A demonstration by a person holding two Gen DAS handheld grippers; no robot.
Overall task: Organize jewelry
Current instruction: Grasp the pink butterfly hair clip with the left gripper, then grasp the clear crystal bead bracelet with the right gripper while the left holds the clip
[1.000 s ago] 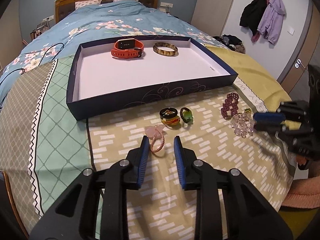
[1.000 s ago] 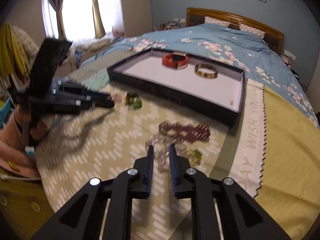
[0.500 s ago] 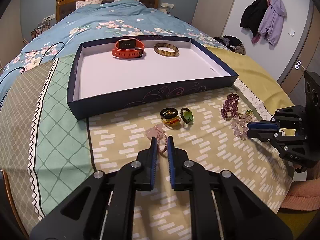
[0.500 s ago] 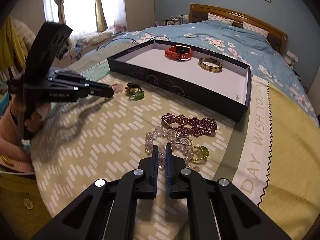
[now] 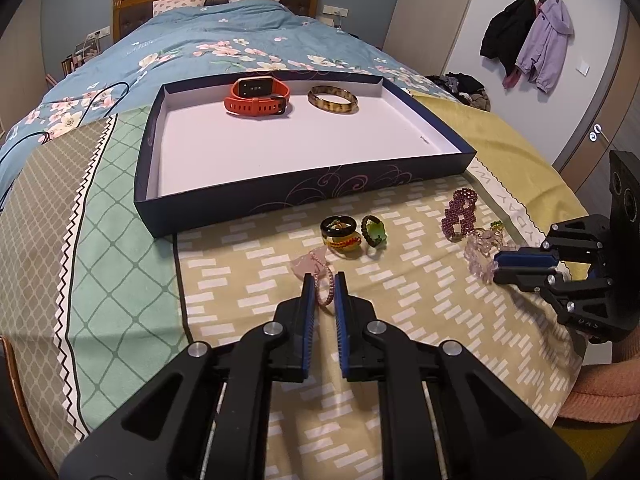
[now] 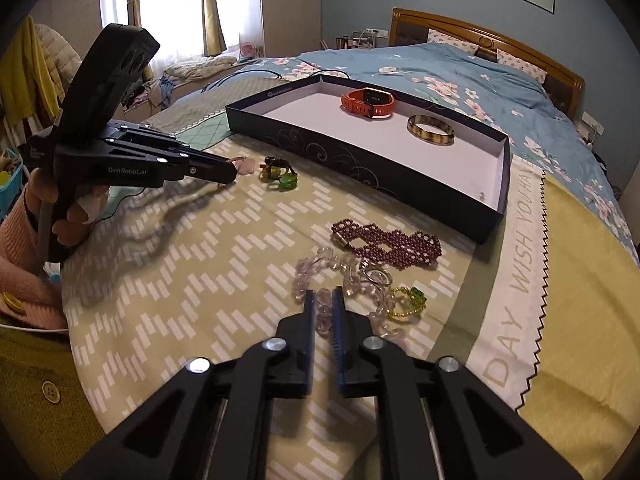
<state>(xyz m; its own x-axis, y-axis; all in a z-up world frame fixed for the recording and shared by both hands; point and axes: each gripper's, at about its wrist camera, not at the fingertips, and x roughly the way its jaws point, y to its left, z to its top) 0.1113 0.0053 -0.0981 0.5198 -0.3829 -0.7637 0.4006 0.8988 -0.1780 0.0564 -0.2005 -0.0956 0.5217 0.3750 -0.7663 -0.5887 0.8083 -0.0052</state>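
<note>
So both claws are down on the bedspread right now, each pinching a bracelet. The left gripper has just been closing, and its jaws are clamped on the pink bead bracelet, with the loop sticking up between the blue pads. A pale pink charm sits just past its tips. A bit further ahead of that claw there's a black and yellow ring and a green ring, side by side and close together.

The right gripper has also closed down and is nipping the clear crystal bracelet, which curls out on both sides of the jaws. Just right of its tips is a small silver ring and a green and gold bead ring. Straight ahead of it lies the purple beaded bracelet, flat on the cover.

Beyond all of that is the dark blue box lid with a white inside. 2 things are in it at the far end: an orange smartwatch and a tortoiseshell bangle, next to each other but apart.

From the right camera you can see a hand in a pink sleeve holding the left tool.
</note>
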